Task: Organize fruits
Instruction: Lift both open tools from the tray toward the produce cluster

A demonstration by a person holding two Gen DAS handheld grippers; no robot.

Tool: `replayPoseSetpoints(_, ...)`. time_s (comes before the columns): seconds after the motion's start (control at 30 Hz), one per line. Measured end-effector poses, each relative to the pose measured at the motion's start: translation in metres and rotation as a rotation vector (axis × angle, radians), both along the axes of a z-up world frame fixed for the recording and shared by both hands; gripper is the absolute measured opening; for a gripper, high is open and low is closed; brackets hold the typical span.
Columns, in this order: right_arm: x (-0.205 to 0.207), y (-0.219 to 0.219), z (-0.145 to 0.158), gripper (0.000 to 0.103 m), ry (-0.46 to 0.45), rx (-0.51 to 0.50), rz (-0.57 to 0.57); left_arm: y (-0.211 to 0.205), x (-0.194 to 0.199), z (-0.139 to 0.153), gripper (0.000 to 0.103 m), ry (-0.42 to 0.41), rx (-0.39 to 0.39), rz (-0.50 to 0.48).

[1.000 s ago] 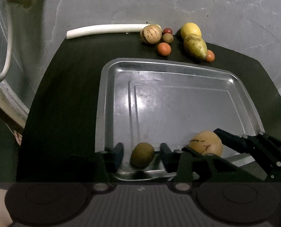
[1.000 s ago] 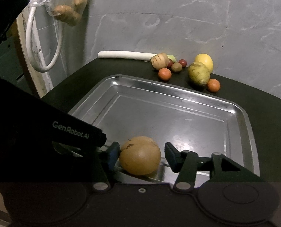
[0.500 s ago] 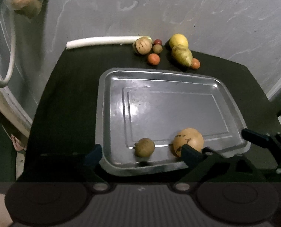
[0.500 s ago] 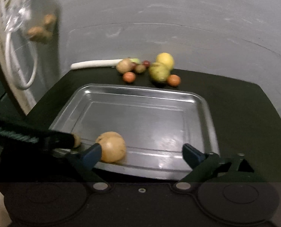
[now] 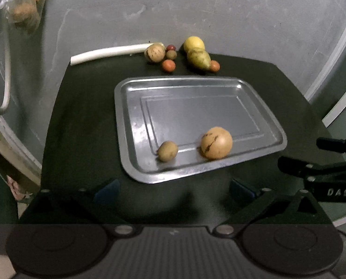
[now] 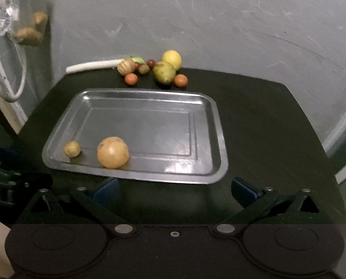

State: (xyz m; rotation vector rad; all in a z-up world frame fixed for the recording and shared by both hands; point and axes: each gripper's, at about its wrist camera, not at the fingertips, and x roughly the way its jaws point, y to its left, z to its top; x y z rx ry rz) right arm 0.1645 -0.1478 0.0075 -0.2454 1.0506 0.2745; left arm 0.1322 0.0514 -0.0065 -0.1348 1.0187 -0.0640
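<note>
The left tongs (image 5: 174, 189) stand spread wide above the near edge of the black counter (image 5: 84, 121), and nothing is between their blue pads (image 5: 106, 189); their jaws have just been opening. The right tongs (image 6: 174, 189) are also spread wide and empty, and their jaws have just been opening too. In the left wrist view the right tongs show as a dark frame at the right edge, apart from the tray. The metal tray (image 5: 254, 97) lies in the middle of the counter. Inside it, near its front rim, rest two fruits: a small brownish kiwi (image 5: 167, 151) and, beside it but not touching, a larger round tan fruit (image 5: 216, 142) with dark marks on its skin. In the right wrist view the kiwi (image 6: 72, 149) is in the near left corner of the tray (image 6: 196, 97) and the tan fruit (image 6: 112, 152) lies just to its right. Behind the tray, at the far edge of the counter by the grey wall (image 5: 242, 11), the other fruits wait in a group: a striped pale fruit (image 5: 154, 52), a small dark red fruit (image 5: 170, 47), a small brown fruit (image 5: 171, 54), an orange fruit (image 5: 168, 65), a yellow round fruit (image 5: 194, 44), a greenish pear-like fruit (image 5: 198, 58) and a second orange fruit (image 5: 214, 65). A white tube (image 5: 108, 53) lies left of this group.
</note>
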Motion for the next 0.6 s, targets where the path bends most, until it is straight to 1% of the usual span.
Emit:
replayPoseSetpoints(0.13, 0.001, -0.001, 0.0, 0.102, 0.01, -0.023, -0.017, 0.004, 0.004, -0.004, 0.102, 0.028, 0.014, 0.006)
replayPoseSetpoints(0.23, 0.005, 0.001, 0.0, 0.102, 0.005, -0.037, -0.014, 0.006, 0.01, -0.004, 0.102, 0.032, 0.028, 0.021)
replayPoseSetpoints(0.43, 0.013, 0.003, 0.0, 0.102, -0.022, -0.049, 0.015, 0.011, 0.025, 0.0, 0.102, 0.016, 0.011, 0.045)
replayPoseSetpoints(0.6, 0.031, 0.001, 0.002, 0.102, -0.067, -0.042, 0.038, 0.008, 0.041, 0.002, 0.102, 0.001, 0.016, 0.054)
